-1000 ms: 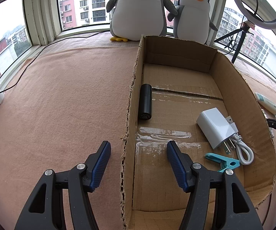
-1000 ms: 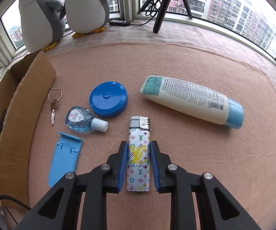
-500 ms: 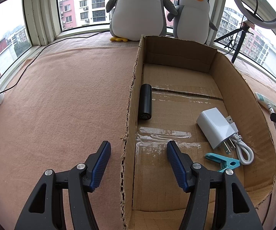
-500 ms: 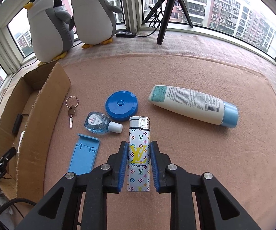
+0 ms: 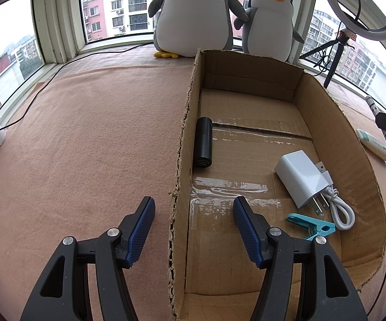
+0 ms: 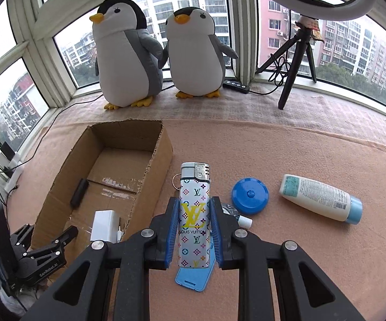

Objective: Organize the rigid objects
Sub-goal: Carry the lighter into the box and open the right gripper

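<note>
From the left wrist view, my left hand-held gripper (image 5: 193, 231) hangs wide open and empty, its fingers straddling the near left wall of the cardboard box (image 5: 364, 165), one finger outside over the pink blanket (image 5: 86, 144), one inside. In the box lie a black cylinder (image 5: 204, 141) against the left wall, a white charger (image 5: 301, 178) with its coiled cable, and a teal clip (image 5: 313, 226) near the right corner. From the right wrist view, my right hand-held gripper (image 6: 194, 231) is clamped on the patterned lighter (image 6: 195, 214), which I judge is lifted clear of the blanket, so the step in hand is carrying it to the box (image 6: 163, 147), which sits to the left. Next I need to swing left, clear the box's right wall, and let go over bare cardboard, away from the charger (image 6: 104, 226). Left on the blanket are a blue round lid (image 6: 250, 195), a lotion tube (image 6: 318, 198), a blue stand (image 6: 194, 275) beneath the lighter, and a small bottle and key ring, mostly hidden. The left tool near the box's front corner could crowd my path.
</note>
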The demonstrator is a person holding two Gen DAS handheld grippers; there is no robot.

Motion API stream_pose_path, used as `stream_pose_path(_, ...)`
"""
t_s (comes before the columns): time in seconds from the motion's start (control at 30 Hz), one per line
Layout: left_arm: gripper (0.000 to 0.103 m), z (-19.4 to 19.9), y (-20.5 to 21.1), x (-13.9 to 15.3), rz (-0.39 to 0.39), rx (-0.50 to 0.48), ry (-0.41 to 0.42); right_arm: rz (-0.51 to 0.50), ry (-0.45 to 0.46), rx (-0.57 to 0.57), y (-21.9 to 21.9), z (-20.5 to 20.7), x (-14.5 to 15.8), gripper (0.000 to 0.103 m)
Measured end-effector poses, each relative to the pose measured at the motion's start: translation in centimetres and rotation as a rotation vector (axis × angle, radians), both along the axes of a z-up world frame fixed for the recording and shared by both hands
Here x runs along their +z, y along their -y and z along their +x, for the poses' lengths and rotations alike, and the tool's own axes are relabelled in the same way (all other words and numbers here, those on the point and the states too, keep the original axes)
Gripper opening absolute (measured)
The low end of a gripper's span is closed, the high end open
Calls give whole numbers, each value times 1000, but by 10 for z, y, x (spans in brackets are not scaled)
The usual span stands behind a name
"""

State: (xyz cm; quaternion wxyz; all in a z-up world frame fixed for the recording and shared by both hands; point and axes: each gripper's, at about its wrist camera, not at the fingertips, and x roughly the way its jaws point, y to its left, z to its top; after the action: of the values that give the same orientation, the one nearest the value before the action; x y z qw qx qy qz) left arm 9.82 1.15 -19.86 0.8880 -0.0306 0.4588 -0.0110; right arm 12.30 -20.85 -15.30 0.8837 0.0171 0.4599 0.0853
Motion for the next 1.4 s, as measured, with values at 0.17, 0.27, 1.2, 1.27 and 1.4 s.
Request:
stream_pose_path(0.17, 65, 0, 0, 0, -1, 0, 0, 8, 10, 49, -24, 6, 1, 21)
stream_pose_path(0.27, 65, 0, 0, 0, 0, 0, 0, 16, 8, 69, -37, 11, -2, 21)
stream_pose_path(1.2, 65, 0, 0, 0, -2, 0, 0, 11, -33, 159, -86, 30, -26, 22)
stream_pose_path(1.27, 65, 0, -1, 0, -3, 1, 0, 12, -28, 156, -85, 29, -24, 27)
stream_pose_path(1.4, 65, 1, -1, -1, -3, 1, 0, 11, -16, 157, -85, 28, -21, 39)
